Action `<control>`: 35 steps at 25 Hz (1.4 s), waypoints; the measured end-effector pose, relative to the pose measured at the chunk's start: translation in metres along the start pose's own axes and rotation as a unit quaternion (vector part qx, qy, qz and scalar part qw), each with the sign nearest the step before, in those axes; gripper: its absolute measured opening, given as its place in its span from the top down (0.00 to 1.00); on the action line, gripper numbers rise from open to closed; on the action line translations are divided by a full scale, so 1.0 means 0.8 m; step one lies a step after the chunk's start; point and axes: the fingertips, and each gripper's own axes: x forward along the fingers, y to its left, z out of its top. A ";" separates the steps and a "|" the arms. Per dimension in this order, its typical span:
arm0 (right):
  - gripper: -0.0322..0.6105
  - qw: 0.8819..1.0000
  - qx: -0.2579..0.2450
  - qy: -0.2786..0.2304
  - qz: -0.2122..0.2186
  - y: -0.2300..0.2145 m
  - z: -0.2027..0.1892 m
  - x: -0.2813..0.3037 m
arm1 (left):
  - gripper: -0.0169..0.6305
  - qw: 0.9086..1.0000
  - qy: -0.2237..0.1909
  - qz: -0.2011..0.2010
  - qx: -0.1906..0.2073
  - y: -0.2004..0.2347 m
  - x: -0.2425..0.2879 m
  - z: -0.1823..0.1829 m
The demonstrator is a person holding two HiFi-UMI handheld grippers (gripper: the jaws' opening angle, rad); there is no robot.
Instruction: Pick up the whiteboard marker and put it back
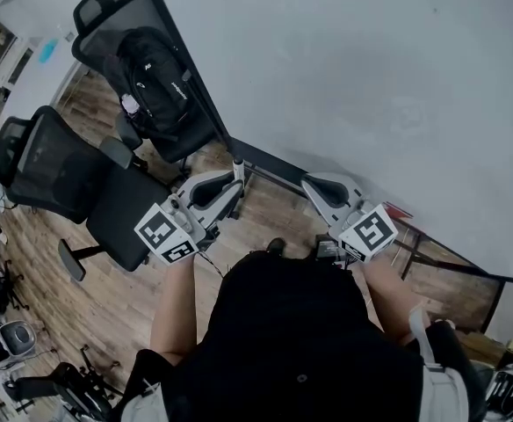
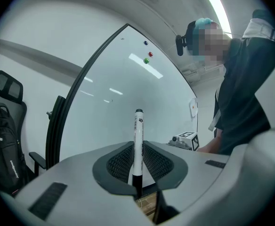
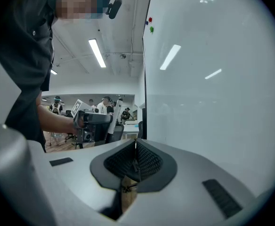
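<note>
Standing upright, the one marker (image 2: 138,138) is pinched near its black lower end by the jaws of the left gripper (image 2: 137,171). That end sinks between them and is hard to follow further. In the head view only a short white stub of it shows above the gripper, with the rest covered. The right gripper (image 3: 134,163) has its jaws pressed together with nothing between them. Both grippers face the whiteboard (image 2: 128,98), whose edges are cut off by the frame. Three small dots sit on it: one dark, one red, one green. Two black office chairs stand to the person's left, the farther chair (image 1: 107,7) carrying one backpack (image 1: 155,82), the nearer chair (image 1: 72,178) partly cut off
</note>
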 end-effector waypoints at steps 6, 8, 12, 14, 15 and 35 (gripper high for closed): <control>0.92 1.000 0.004 0.000 -0.003 -0.003 -0.003 0.000 | 0.86 1.000 0.002 -0.005 -0.012 0.003 0.006 -0.007; 0.92 1.000 0.005 0.001 -0.003 -0.005 -0.004 -0.001 | 0.86 1.000 0.002 -0.008 -0.013 0.002 0.008 -0.007; 0.92 1.000 0.005 0.001 -0.003 -0.008 -0.007 0.003 | 0.86 1.000 0.001 -0.008 -0.010 0.007 0.008 -0.006; 0.92 1.000 0.005 0.001 -0.003 -0.007 -0.007 0.003 | 0.86 1.000 0.000 -0.007 -0.008 0.008 0.007 -0.005; 0.92 1.000 0.005 0.001 -0.004 -0.007 -0.007 0.003 | 0.86 1.000 0.000 -0.008 -0.009 0.008 0.008 -0.005; 0.92 0.998 0.024 0.000 -0.055 -0.017 -0.019 -0.030 | 0.86 0.999 0.038 -0.036 0.001 0.016 0.040 -0.021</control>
